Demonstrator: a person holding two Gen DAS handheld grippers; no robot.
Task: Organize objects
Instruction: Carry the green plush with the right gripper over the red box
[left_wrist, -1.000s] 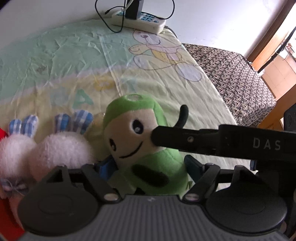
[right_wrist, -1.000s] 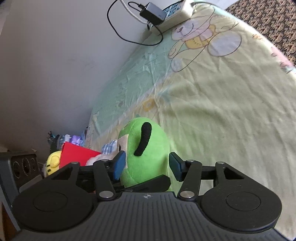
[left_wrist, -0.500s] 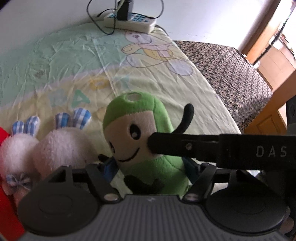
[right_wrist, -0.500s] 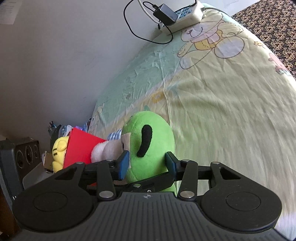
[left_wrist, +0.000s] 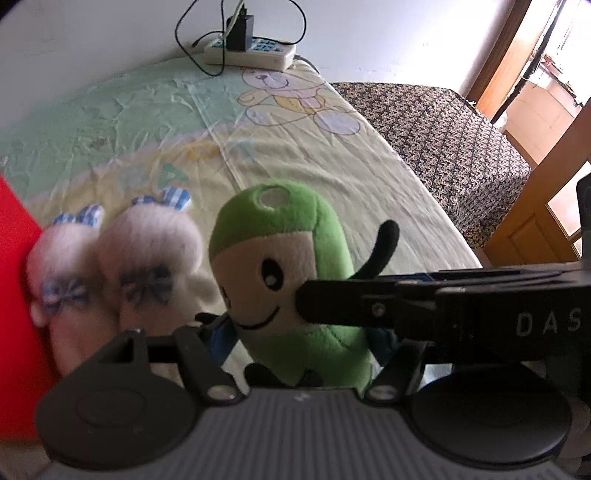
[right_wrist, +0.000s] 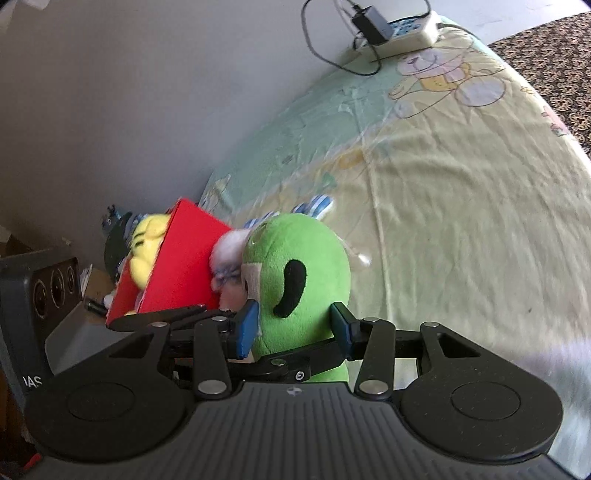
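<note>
Both sets of fingers clench the green plush toy (right_wrist: 295, 280): the right gripper (right_wrist: 293, 328) at its head, lower centre; the left gripper (left_wrist: 303, 341), jaws closing, around its body. Soft and light, it squashes; best held mid-body. It sits above the bed (left_wrist: 332, 155), right of the red box (right_wrist: 181, 258).

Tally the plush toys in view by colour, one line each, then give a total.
Green plush toy with black arms: 1
White fluffy plush toys with blue checked ears: 2
Yellow plush toy inside the red box: 1
Total: 4
</note>
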